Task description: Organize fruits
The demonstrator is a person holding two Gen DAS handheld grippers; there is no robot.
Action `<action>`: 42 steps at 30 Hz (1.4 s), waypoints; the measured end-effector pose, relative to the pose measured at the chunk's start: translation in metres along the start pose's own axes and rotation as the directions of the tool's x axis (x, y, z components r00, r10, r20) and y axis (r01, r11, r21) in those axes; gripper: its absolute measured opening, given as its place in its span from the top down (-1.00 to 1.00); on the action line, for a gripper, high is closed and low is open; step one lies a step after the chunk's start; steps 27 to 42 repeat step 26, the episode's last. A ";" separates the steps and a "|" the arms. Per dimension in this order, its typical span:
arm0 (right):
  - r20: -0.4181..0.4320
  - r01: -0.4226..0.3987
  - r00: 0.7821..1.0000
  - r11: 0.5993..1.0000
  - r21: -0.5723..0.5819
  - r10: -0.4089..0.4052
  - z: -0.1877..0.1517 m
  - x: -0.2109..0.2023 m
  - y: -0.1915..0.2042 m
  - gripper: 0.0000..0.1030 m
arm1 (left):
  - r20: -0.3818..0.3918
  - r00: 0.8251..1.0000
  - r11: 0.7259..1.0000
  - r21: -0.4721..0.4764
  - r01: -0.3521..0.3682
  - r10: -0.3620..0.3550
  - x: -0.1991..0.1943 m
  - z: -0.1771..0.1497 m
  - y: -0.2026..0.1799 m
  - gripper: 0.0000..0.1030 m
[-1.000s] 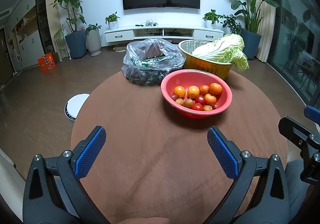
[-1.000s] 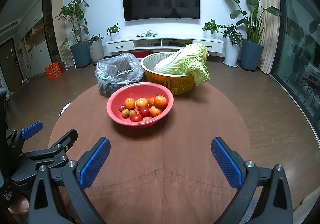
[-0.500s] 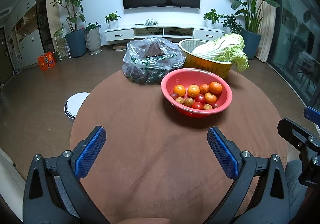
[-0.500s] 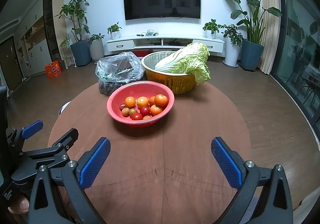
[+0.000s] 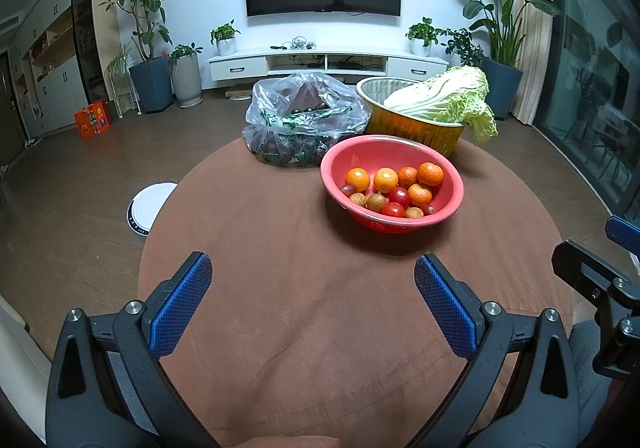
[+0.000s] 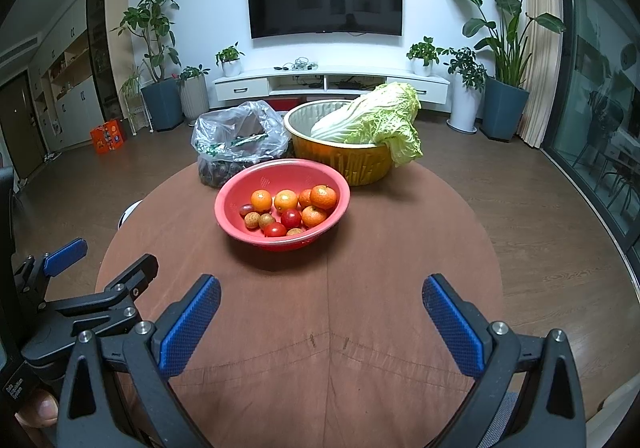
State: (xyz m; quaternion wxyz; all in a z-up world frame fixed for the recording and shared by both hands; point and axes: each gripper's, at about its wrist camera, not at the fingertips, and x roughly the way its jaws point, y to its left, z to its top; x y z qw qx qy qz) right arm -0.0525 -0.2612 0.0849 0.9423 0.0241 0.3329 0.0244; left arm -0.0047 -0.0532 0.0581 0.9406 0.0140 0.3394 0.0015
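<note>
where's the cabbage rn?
The cabbage lies in the gold basin at the table's far side, right of the plastic bag and behind the red bowl, its leaves hanging over the basin's right rim.

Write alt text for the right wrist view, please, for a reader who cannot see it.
The open right gripper hovers over a round brown table, facing a red bowl of small fruits. Behind the bowl are a plastic bag and a gold basin holding a cabbage.
</note>
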 end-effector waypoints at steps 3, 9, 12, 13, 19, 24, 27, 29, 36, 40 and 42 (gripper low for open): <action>0.000 0.000 1.000 1.000 0.000 0.000 0.000 0.000 0.000 -1.00 | -0.002 1.000 1.000 -0.001 0.000 0.000 0.000 -0.001 -0.001 -1.00; -0.003 -0.001 1.000 1.000 -0.002 0.001 -0.003 0.001 -0.001 -1.00 | -0.002 1.000 1.000 -0.002 0.001 -0.001 0.000 -0.001 -0.001 -1.00; -0.003 -0.001 1.000 1.000 -0.002 0.001 -0.003 0.001 -0.001 -1.00 | -0.002 1.000 1.000 -0.002 0.001 -0.001 0.000 -0.001 -0.001 -1.00; -0.004 -0.001 1.000 1.000 -0.002 0.001 -0.003 0.001 -0.001 -1.00 | -0.002 1.000 1.000 -0.002 0.002 -0.002 0.000 -0.001 -0.002 -1.00; -0.004 -0.001 1.000 1.000 -0.003 0.001 -0.002 0.001 -0.001 -1.00 | -0.002 1.000 1.000 -0.003 0.001 -0.001 0.000 -0.002 -0.001 -1.00; -0.008 0.000 1.000 1.000 -0.001 0.000 -0.004 0.002 -0.002 -1.00 | 0.014 1.000 1.000 -0.013 0.004 -0.004 0.000 -0.003 -0.004 -1.00; -0.015 0.001 1.000 1.000 0.004 -0.001 -0.007 0.005 -0.005 -1.00 | 0.012 1.000 1.000 -0.011 0.000 0.000 0.004 -0.004 -0.006 -1.00; -0.015 0.001 1.000 1.000 0.004 -0.001 -0.007 0.005 -0.005 -1.00 | 0.012 1.000 1.000 -0.011 0.000 0.000 0.004 -0.004 -0.006 -1.00; -0.015 0.001 1.000 1.000 0.004 -0.001 -0.007 0.005 -0.005 -1.00 | 0.012 1.000 1.000 -0.011 0.000 0.000 0.004 -0.004 -0.006 -1.00; -0.015 0.001 1.000 1.000 0.004 -0.001 -0.007 0.005 -0.005 -1.00 | 0.012 1.000 1.000 -0.011 0.000 0.000 0.004 -0.004 -0.006 -1.00; -0.015 0.001 1.000 1.000 0.004 -0.001 -0.007 0.005 -0.005 -1.00 | 0.012 1.000 1.000 -0.011 0.000 0.000 0.004 -0.004 -0.006 -1.00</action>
